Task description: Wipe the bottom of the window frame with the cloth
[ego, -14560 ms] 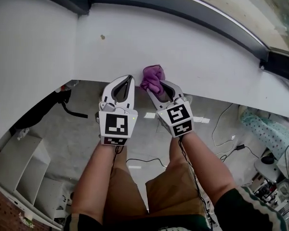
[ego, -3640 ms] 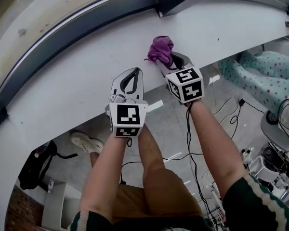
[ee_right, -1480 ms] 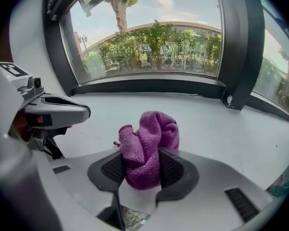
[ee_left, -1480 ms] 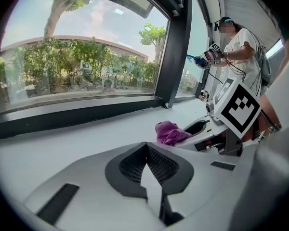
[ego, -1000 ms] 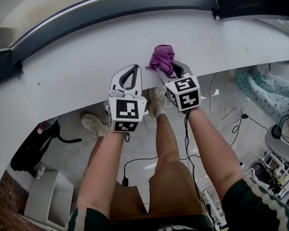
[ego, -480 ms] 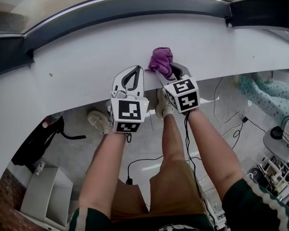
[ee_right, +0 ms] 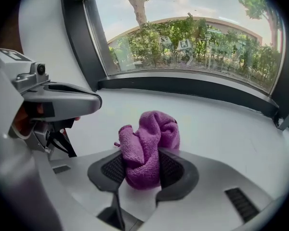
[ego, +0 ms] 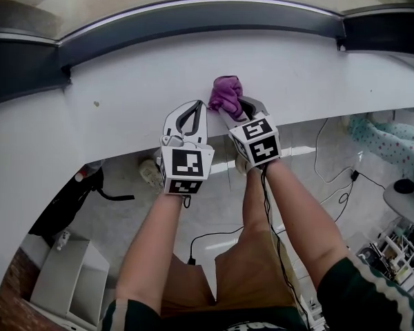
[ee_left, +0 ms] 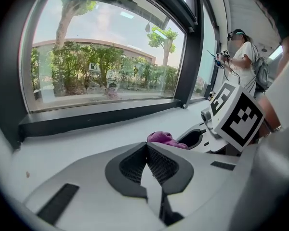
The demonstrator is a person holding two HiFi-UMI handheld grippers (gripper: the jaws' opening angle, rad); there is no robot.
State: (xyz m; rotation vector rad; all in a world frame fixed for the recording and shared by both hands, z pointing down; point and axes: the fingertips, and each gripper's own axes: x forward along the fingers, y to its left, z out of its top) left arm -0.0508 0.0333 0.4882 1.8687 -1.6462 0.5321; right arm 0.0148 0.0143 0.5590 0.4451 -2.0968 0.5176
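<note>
Purple cloth (ee_right: 149, 148) pinched in right hand-held gripper (ee_right: 143, 170) (bunched), over white sill (ego: 124, 109)

Right claw (ego: 232, 105) holds purple cloth (ego: 225, 93) on white sill (ego: 124, 95).

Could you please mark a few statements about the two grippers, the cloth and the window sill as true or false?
1. The right gripper is shut on the purple cloth. True.
2. The left gripper grips part of the cloth. False: its jaws are together with nothing between them.
3. The cloth is spread out flat. False: it is bunched up between the right gripper's jaws.
4. Both grippers point across the white sill toward the dark window frame. True.
</note>
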